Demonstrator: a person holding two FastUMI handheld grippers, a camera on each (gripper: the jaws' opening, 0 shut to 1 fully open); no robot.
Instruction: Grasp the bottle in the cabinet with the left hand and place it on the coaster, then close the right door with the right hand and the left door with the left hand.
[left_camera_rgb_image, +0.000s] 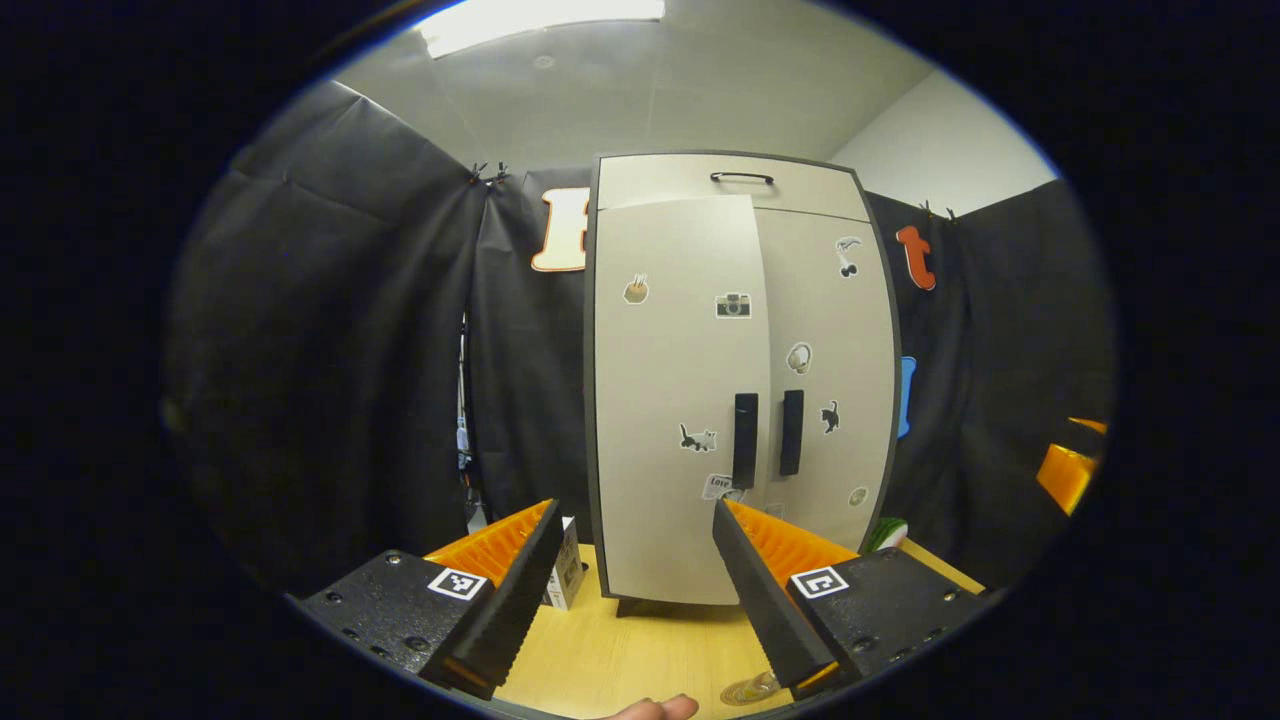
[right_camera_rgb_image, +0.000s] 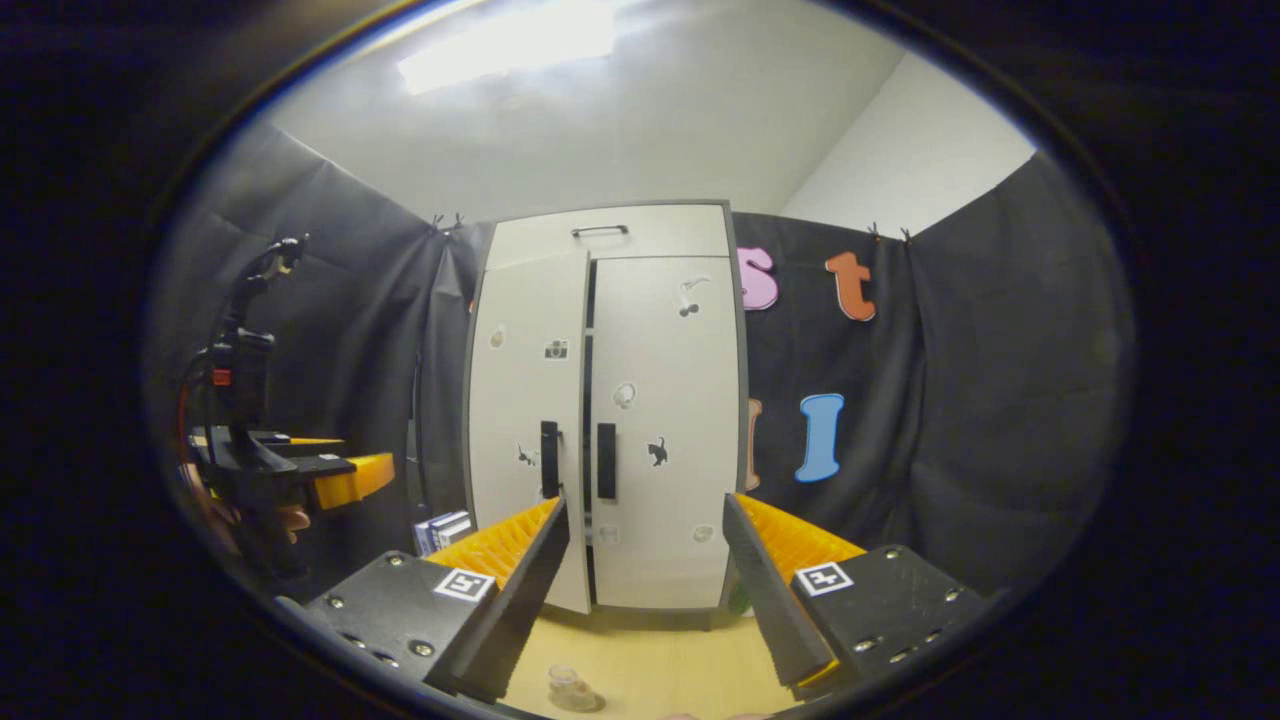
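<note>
Pale wood tabletop (left_camera_rgb_image: 620, 650) lies under both sets of fingers. Left gripper (left_camera_rgb_image: 635, 590): fingers spread wide, holding nothing, aimed at the cabinet (left_camera_rgb_image: 735, 380) standing at the far edge. Left door (left_camera_rgb_image: 675, 400) sits slightly ajar, its edge proud of the right door (left_camera_rgb_image: 825, 370), with a dark gap between them in the right gripper view. Right gripper (right_camera_rgb_image: 645, 590): fingers also wide, empty. Bottle (right_camera_rgb_image: 570, 688), clear, stands on the tabletop near the right gripper, just left of centre; coaster beneath it cannot be made out. A small box (left_camera_rgb_image: 567, 570) sits left of the cabinet base.
</note>
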